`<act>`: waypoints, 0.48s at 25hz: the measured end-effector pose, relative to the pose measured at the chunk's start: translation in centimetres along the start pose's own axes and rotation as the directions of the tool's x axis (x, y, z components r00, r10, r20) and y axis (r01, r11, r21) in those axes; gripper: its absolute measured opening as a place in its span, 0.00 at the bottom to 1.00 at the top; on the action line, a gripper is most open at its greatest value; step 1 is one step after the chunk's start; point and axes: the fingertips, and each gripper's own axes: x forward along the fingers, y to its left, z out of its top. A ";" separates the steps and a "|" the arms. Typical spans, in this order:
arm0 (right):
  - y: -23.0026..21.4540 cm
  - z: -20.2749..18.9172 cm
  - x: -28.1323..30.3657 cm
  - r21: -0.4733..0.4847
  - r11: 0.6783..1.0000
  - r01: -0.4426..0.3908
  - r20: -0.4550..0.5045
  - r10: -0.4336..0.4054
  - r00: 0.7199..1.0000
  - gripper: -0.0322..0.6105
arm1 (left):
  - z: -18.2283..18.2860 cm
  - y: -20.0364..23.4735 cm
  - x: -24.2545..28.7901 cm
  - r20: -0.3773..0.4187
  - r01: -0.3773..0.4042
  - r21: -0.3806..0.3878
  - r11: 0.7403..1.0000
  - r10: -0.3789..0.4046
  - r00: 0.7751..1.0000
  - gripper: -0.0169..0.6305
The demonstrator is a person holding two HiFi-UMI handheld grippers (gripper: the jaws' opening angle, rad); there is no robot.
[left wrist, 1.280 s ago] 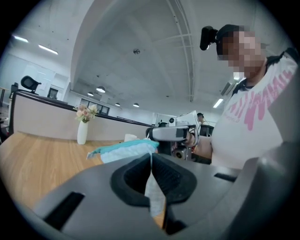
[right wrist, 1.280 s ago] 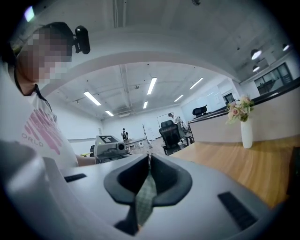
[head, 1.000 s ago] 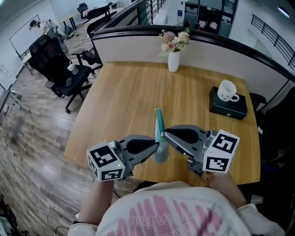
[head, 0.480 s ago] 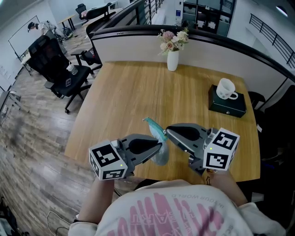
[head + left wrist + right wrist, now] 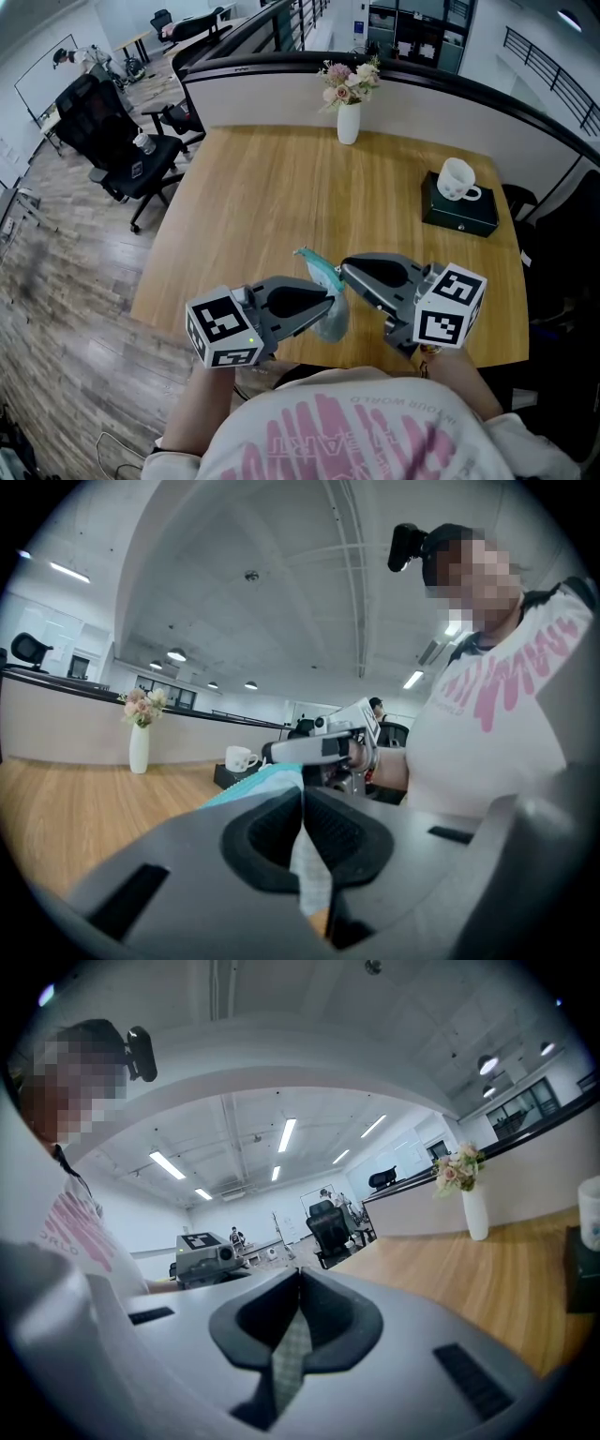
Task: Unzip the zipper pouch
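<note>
Zipper pouch (image 5: 317, 264) held up in both claws, ready for the pull.
Head view: it hangs over the tabletop's (image 5: 281, 187) near edge, between left claw (image 5: 330, 298) and right claw (image 5: 343, 268). Left gripper view: jaws clenched on pale pouch fabric; brace this side firmly. Right gripper view: jaws clenched on a thin grey strip (image 5: 289, 1354), probably the zipper pull; draw it straight along the teeth.

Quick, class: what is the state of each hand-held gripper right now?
Left hand-held gripper: closed, holding the zipper pouch.
Right hand-held gripper: closed, also holding the zipper pouch.
</note>
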 end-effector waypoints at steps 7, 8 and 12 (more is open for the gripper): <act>-0.5 -0.3 -0.5 0.024 0.999 0.036 0.014 -0.037 0.999 0.05 | -0.3 -0.6 0.0 -0.004 0.018 -0.002 1.000 -0.018 1.000 0.05; -0.5 -0.4 -0.6 0.025 0.999 0.039 0.015 -0.039 0.999 0.05 | -0.3 -0.5 0.0 -0.003 0.018 -0.003 1.000 -0.018 1.000 0.05; -0.7 -0.5 -0.6 0.026 0.998 0.056 0.019 -0.057 0.998 0.06 | -0.3 -0.7 0.1 -0.002 0.027 -0.001 1.000 -0.027 1.000 0.05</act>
